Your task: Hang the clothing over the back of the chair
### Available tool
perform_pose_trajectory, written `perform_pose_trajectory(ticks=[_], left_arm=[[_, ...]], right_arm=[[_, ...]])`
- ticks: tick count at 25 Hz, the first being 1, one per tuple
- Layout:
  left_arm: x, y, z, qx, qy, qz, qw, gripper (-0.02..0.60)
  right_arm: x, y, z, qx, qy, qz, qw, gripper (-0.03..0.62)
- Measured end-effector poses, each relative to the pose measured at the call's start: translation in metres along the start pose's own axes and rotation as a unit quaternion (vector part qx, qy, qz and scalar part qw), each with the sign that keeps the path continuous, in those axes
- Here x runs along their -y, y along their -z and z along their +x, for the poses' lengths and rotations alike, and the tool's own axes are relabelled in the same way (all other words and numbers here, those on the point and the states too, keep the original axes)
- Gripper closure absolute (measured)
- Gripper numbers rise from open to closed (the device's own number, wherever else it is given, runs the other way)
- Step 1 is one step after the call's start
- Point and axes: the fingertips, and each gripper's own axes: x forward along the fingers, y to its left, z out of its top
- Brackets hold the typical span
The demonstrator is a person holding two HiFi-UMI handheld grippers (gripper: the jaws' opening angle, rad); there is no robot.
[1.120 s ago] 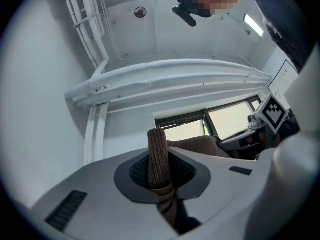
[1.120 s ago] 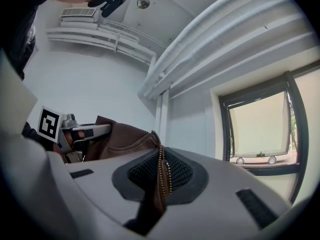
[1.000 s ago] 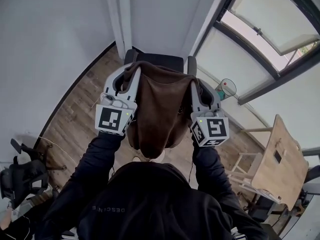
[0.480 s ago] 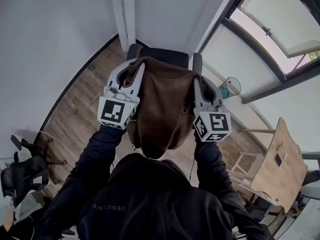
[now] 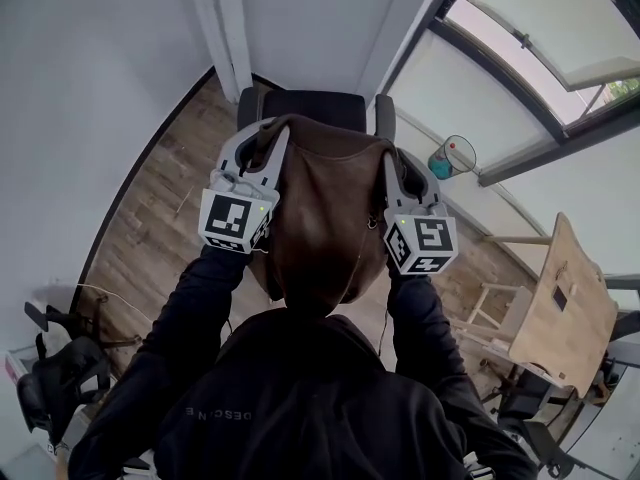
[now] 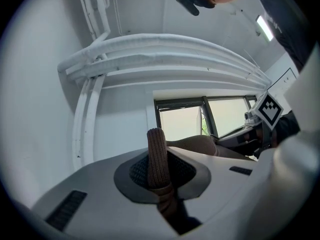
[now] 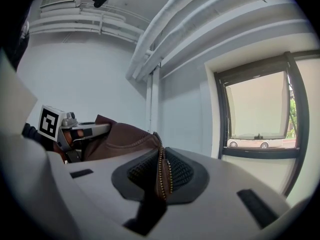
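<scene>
A brown zip-up garment (image 5: pixel 325 213) hangs spread between my two grippers, above a black chair (image 5: pixel 305 105) whose seat and armrests show just beyond its top edge. My left gripper (image 5: pixel 258 140) is shut on a ribbed brown edge (image 6: pixel 157 156) of the garment. My right gripper (image 5: pixel 392 164) is shut on the zipper edge (image 7: pixel 163 176). The cloth drapes down toward my chest and hides most of the chair. Each gripper view shows the other gripper across the stretched cloth.
A wooden plank floor (image 5: pixel 150 233) runs to white walls and a pipe in the corner (image 5: pixel 222 28). A window wall (image 5: pixel 500 78) stands on the right, with a small fan (image 5: pixel 452 155) at its foot. A wooden table (image 5: pixel 565 308) is at right, a dark office chair (image 5: pixel 55 388) at lower left.
Both grippers have come down and forward with the garment, so its top edge now lies closer to the black chair. Their hold on the cloth is unchanged.
</scene>
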Motion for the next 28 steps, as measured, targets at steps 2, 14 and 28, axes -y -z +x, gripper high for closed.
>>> perform_pose_trajectory(ticks=[2,14,28], left_arm=[[-0.001,0.009,0.006,-0.007,0.004,-0.005,1.0000,0.532],[-0.007,0.048,0.020,-0.028,0.018,-0.020,0.9992,0.532],[-0.008,0.084,0.034,-0.061,0.103,-0.022,0.9925,0.532]], right_arm=[[0.003,0.007,0.005,-0.007,0.004,0.003,1.000,0.542],[0.011,0.036,0.025,-0.019,0.021,0.002,1.000,0.530],[0.018,0.060,0.041,-0.056,-0.019,-0.009,0.998,0.539]])
